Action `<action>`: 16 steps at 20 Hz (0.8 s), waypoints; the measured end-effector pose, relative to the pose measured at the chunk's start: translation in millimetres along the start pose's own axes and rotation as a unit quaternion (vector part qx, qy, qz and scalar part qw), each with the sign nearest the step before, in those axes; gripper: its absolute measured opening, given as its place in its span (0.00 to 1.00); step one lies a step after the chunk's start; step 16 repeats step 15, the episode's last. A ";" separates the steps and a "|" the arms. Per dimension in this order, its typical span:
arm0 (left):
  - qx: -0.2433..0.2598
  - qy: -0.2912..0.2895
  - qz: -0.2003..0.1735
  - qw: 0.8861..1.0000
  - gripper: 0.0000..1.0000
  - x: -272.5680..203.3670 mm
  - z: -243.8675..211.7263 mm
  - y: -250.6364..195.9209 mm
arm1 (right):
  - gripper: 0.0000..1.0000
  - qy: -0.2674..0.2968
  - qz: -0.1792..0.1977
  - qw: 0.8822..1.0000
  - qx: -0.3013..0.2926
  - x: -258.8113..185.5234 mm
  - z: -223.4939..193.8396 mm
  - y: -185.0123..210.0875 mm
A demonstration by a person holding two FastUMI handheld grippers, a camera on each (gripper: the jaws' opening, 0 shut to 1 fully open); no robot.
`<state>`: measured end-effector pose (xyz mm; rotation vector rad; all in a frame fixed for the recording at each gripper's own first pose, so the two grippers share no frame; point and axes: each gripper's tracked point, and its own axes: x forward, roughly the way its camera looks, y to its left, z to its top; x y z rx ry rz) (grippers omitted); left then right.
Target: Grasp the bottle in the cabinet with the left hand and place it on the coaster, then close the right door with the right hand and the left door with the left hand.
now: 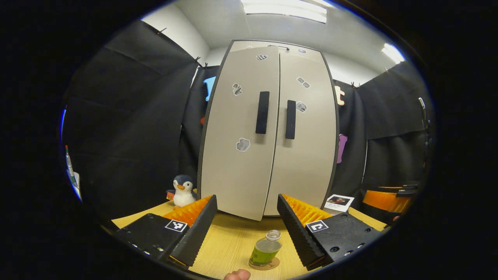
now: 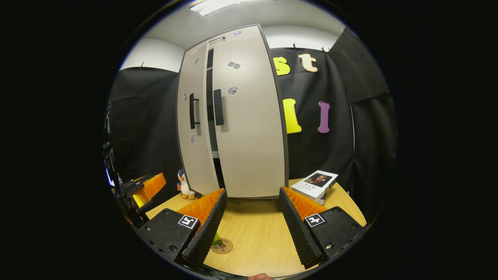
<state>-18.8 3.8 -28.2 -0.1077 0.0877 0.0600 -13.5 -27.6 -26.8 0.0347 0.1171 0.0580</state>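
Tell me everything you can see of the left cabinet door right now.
The left door is a tall, plain beige panel with a dark upright handle and a few small stickers. In the right gripper view it stands slightly ajar, a dark gap beside the shut right door. Nothing touches it; a toy penguin sits by its foot.

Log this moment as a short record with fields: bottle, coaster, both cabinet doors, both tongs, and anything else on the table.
bottle: small clear bottle with green label, upright on the coaster
coaster: round brown cork coaster on the light wooden table
right door: beige cabinet right door, closed
left door: beige cabinet left door, slightly ajar in the right gripper view
left tongs: open, empty
right tongs: open, empty
other items: plush penguin; white book
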 end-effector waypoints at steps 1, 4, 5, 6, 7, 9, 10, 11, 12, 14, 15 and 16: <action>0.001 0.001 -0.001 1.000 0.95 0.6 -0.1 -0.4 | 0.82 0.000 0.000 1.000 0.000 0.4 0.0 -0.5; 0.001 0.002 0.000 1.000 0.95 0.9 -1.7 -0.3 | 0.82 0.000 -0.003 1.000 0.004 -0.1 -0.8 -2.0; 0.000 0.002 0.000 1.000 0.95 1.3 -1.5 -0.6 | 0.82 0.000 -0.003 1.000 0.005 -0.5 -1.0 -2.7; -0.001 0.002 -0.001 1.000 0.95 0.6 -1.7 -1.3 | 0.82 0.001 -0.004 1.000 0.006 -0.7 -1.7 -3.6; -0.002 0.003 -0.002 1.000 0.95 0.2 -2.7 -2.0 | 0.82 0.002 -0.004 1.000 0.007 0.3 -2.2 -4.3; 0.001 0.005 -0.001 1.000 1.00 1.1 -4.1 -1.0 | 0.82 0.004 -0.003 1.000 0.009 0.1 -4.0 -4.4; 0.002 0.006 0.000 1.000 0.95 1.4 -4.8 0.2 | 0.82 0.005 -0.003 1.000 0.011 -0.1 -4.4 -4.3; 0.000 0.006 0.001 1.000 0.95 2.7 -4.9 0.1 | 0.82 0.006 -0.003 1.000 0.012 0.8 -4.7 -4.4; -0.001 0.006 0.001 1.000 0.95 2.6 -4.4 -0.4 | 0.82 0.007 -0.002 1.000 0.013 0.8 -5.6 -3.8; -0.001 0.007 0.002 1.000 0.95 2.4 -5.1 0.5 | 0.82 0.007 -0.003 1.000 0.013 0.5 -4.8 -4.8; 0.000 0.006 0.003 1.000 0.95 2.9 -5.2 1.5 | 0.82 0.006 -0.004 1.000 0.013 -0.2 -5.2 -5.5; 0.000 0.006 0.003 1.000 0.95 2.9 -5.2 1.5 | 0.82 0.006 -0.004 1.000 0.013 -0.2 -5.2 -5.5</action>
